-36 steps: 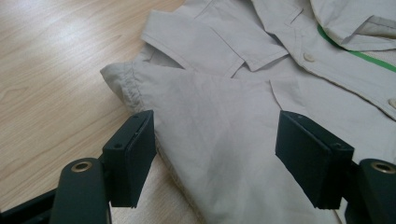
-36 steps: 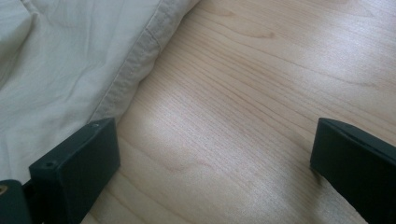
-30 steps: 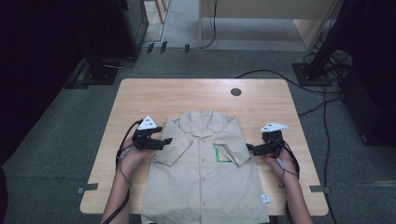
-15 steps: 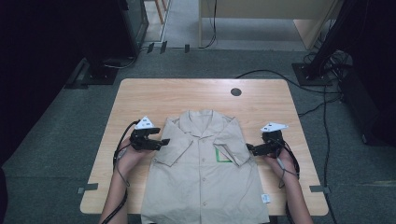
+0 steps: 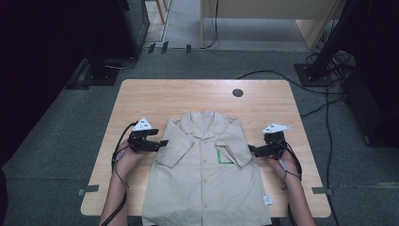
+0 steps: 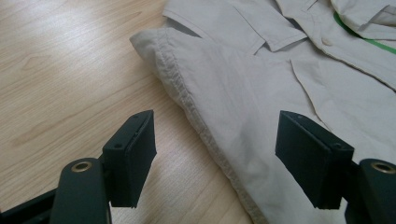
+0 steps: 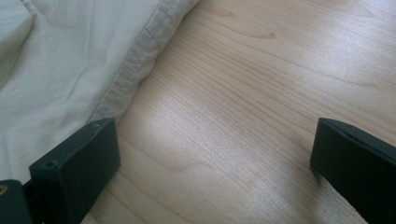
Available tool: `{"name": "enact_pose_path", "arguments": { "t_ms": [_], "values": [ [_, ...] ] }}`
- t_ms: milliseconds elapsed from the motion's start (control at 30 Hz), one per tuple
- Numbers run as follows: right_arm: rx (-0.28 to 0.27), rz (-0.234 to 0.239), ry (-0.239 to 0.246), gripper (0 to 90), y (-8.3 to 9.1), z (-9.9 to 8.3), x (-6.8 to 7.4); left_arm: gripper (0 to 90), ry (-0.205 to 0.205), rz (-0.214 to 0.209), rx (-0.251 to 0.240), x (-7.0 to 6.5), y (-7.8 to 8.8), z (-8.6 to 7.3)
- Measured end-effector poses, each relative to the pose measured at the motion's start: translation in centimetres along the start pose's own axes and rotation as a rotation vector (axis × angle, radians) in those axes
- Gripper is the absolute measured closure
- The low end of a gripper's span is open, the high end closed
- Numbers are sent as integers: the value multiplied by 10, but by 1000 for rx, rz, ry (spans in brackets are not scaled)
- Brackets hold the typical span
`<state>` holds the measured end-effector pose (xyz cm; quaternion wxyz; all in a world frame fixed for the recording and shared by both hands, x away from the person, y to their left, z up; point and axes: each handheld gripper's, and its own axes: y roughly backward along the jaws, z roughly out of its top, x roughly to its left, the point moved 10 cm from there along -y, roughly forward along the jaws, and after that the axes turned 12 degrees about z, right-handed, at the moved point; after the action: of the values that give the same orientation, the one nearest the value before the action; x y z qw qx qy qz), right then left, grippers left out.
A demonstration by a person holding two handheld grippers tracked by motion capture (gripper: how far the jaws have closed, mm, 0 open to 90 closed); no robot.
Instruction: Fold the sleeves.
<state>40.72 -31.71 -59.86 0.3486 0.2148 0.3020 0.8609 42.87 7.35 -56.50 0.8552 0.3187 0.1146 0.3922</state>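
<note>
1. Shirt (image 5: 207, 174) lies flat, buttoned, at table (image 5: 188, 96) centre, collar toward twelve o'clock.
2. Left gripper (image 5: 159, 142) at nine o'clock, jaws spread wide astride the sleeve hem, likely lining up a pinch.
3. Right gripper (image 5: 252, 150) at three o'clock, jaws gaping, empty, beside the other sleeve.

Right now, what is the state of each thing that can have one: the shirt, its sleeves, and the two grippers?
Shirt: lying flat on the table, front up, buttoned.
Sleeves: both folded in over the chest.
Left gripper: open, jaws astride the sleeve's hem, holding nothing.
Right gripper: open, beside the other sleeve's hem, holding nothing.
</note>
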Motion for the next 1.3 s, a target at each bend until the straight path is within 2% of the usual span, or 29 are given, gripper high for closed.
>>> {"name": "enact_pose_path", "arguments": {
  "t_ms": [1300],
  "values": [
    [0, 0, -1, 11, 0, 0, 0, 290, 32, 13, 20, 16, 1, -16]
  ]
}}
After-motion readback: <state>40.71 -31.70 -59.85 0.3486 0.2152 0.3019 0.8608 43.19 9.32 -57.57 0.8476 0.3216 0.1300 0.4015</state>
